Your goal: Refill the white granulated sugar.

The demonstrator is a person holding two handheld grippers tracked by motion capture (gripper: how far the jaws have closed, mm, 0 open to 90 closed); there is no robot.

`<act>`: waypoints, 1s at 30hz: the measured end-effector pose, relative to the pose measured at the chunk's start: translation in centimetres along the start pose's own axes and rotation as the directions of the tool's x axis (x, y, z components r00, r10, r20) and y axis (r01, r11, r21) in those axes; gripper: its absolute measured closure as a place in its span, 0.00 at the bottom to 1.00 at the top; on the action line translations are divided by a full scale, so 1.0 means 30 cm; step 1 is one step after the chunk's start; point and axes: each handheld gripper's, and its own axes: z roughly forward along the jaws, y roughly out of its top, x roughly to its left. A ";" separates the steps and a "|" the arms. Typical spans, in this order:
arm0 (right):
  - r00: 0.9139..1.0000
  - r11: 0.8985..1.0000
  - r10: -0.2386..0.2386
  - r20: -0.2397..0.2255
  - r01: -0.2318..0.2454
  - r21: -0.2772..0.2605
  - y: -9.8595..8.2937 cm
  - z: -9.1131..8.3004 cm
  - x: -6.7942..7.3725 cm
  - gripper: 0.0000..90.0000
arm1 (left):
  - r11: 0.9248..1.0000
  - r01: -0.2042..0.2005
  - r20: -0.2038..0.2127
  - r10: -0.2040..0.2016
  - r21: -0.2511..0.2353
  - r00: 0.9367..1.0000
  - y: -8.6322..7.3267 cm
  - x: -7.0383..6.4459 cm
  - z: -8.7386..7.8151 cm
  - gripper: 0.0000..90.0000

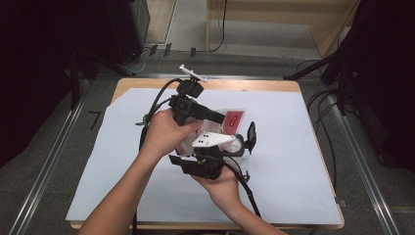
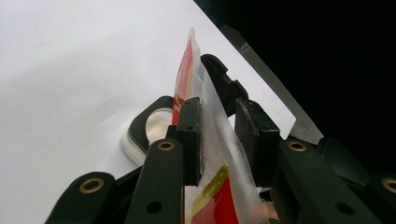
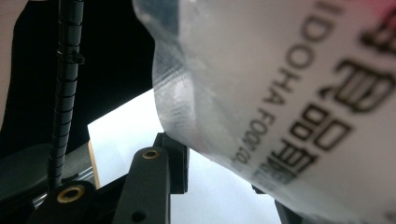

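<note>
A clear plastic pouch (image 1: 234,119) with a red label and dark lettering hangs above the middle of the table. In the left gripper view the pouch (image 2: 215,140) stands edge-on between the two black jaws of my left gripper (image 2: 218,122), and it fills the narrow gap between the pads. From the high view, the left gripper (image 1: 220,117) reaches the pouch from the left. My right gripper (image 1: 240,144) sits just below the pouch, jaws apart. In the right gripper view the pouch (image 3: 280,93) hangs close in front, over that gripper (image 3: 219,182), and hides most of one jaw.
A pale sheet (image 1: 293,161) covers the wooden table (image 1: 244,84). A black piece with a round pale disc (image 2: 154,127) lies low beside the pouch. Black cables (image 1: 247,191) trail from both grippers toward the near edge. Dark stands and cables ring the floor.
</note>
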 end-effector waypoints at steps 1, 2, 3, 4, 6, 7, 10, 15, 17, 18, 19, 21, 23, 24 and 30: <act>1.000 1.000 -0.003 -0.002 0.003 -0.002 0.000 0.000 0.000 0.73 | 1.000 -0.004 -0.002 0.004 0.001 1.000 0.001 -0.001 0.001 0.81; 1.000 1.000 -0.004 -0.004 0.004 -0.001 -0.001 0.000 0.000 0.73 | 1.000 -0.009 -0.004 0.009 0.007 1.000 0.002 -0.001 0.002 0.81; 1.000 1.000 -0.003 -0.004 0.003 0.000 -0.002 0.000 -0.001 0.73 | 1.000 -0.007 -0.005 0.007 0.006 1.000 0.003 -0.002 0.004 0.81; 1.000 1.000 -0.003 -0.004 0.003 0.001 -0.002 0.000 -0.002 0.73 | 1.000 -0.006 -0.006 0.006 0.009 1.000 0.003 -0.003 0.005 0.81; 1.000 1.000 -0.005 -0.002 0.005 -0.003 -0.005 0.001 -0.006 0.73 | 1.000 -0.014 -0.009 0.014 0.010 1.000 0.004 -0.004 0.007 0.81; 1.000 1.000 -0.004 -0.003 0.004 -0.002 -0.006 0.001 -0.006 0.72 | 1.000 -0.020 -0.010 0.020 0.015 1.000 0.004 -0.004 0.007 0.81; 1.000 1.000 -0.004 -0.010 0.004 -0.006 -0.011 0.005 -0.004 0.71 | 0.999 -0.030 -0.015 0.030 0.028 0.999 0.001 0.000 0.012 0.82; 1.000 1.000 -0.016 -0.005 0.016 -0.003 -0.036 0.022 0.000 0.69 | 1.000 -0.027 -0.007 0.027 0.016 1.000 -0.028 0.004 0.014 0.84; 1.000 1.000 -0.024 -0.005 0.024 -0.004 -0.043 0.028 0.005 0.68 | 0.999 -0.028 -0.009 0.028 0.017 1.000 -0.038 0.006 0.008 0.84; 1.000 1.000 -0.026 -0.006 0.026 -0.004 -0.046 0.031 0.007 0.68 | 0.999 -0.031 -0.006 0.031 0.018 1.000 -0.044 0.010 0.005 0.84; 1.000 1.000 -0.029 -0.006 0.029 -0.002 -0.048 0.034 0.009 0.67 | 1.000 -0.027 -0.004 0.027 0.014 1.000 -0.051 0.010 0.004 0.84; 0.999 0.999 -0.037 -0.004 0.037 -0.003 -0.055 0.038 0.013 0.65 | 0.999 -0.033 -0.001 0.033 0.010 0.999 -0.066 0.016 0.000 0.84; 0.999 0.999 -0.047 -0.002 0.047 -0.003 -0.063 0.043 0.018 0.65 | 1.000 -0.027 0.003 0.027 0.011 1.000 -0.078 0.021 -0.003 0.83; 0.999 0.999 -0.053 -0.002 0.053 0.002 -0.066 0.046 0.019 0.65 | 0.999 -0.030 0.001 0.030 0.014 1.000 -0.082 0.024 -0.006 0.83; 0.995 0.995 -0.097 0.007 0.097 0.037 -0.086 0.062 0.029 0.65 | 1.000 -0.008 0.031 0.008 0.002 0.999 -0.117 0.052 -0.017 0.84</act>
